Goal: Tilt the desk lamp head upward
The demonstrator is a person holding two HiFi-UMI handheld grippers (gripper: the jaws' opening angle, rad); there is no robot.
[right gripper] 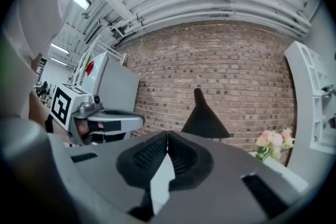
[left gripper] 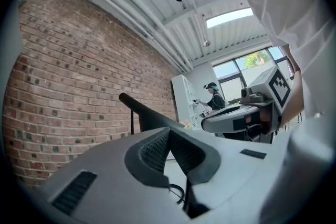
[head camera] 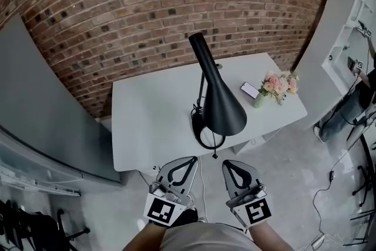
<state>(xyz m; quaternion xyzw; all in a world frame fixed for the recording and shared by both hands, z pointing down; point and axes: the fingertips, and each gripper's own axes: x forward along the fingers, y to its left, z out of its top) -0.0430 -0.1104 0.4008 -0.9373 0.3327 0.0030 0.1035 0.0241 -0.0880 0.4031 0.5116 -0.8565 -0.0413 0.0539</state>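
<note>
My left tongs (head camera: pixel 191 160) and right tongs (head camera: pixel 227 164) hover side by side just off the front edge of the grey worktop (head camera: pixel 147 120). Both are pinched closed on nothing. The black desk lamp (head camera: pixel 218 94) stands near that front edge, its cone head angled downward.
</note>
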